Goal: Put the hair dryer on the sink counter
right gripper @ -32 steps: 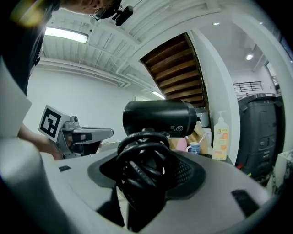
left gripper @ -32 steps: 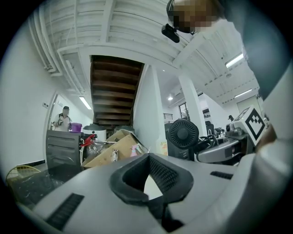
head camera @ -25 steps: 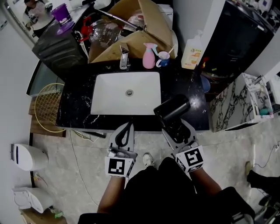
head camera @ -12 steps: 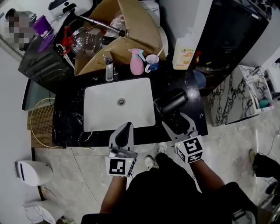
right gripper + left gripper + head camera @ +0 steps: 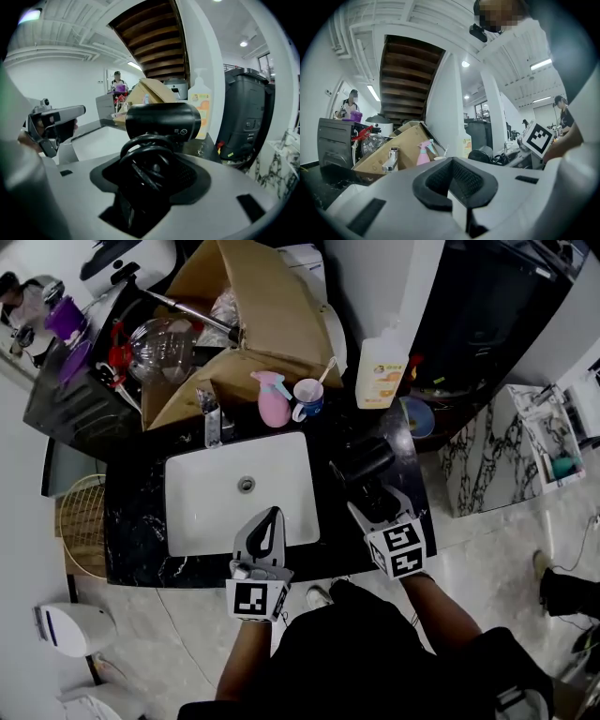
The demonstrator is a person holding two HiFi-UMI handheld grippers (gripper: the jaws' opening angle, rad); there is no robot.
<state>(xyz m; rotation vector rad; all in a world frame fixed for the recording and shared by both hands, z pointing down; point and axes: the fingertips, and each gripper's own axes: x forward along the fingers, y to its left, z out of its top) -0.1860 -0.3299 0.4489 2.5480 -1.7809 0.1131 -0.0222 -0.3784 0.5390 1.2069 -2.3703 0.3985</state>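
The black hair dryer (image 5: 362,460) is held in my right gripper (image 5: 375,502), whose jaws are shut on its handle and coiled cord. It hangs over the black counter (image 5: 398,493) just right of the white basin (image 5: 211,502). In the right gripper view the dryer's barrel (image 5: 161,122) lies crosswise above the jaws, cord loops (image 5: 147,161) packed between them. My left gripper (image 5: 267,529) is shut and empty, its tip over the basin's front edge; its closed jaws fill the left gripper view (image 5: 452,183).
Behind the basin stand a chrome faucet (image 5: 208,418), a pink spray bottle (image 5: 272,399), a cup (image 5: 307,395) and a soap bottle (image 5: 381,367). A cardboard box (image 5: 239,324) leans at the back. A dark bin (image 5: 487,306) and blue bowl (image 5: 417,416) sit right.
The view has slid closer over the sink. My right gripper has carried the hair dryer further in over the counter right of the basin. The left gripper now reaches over the basin's front edge.
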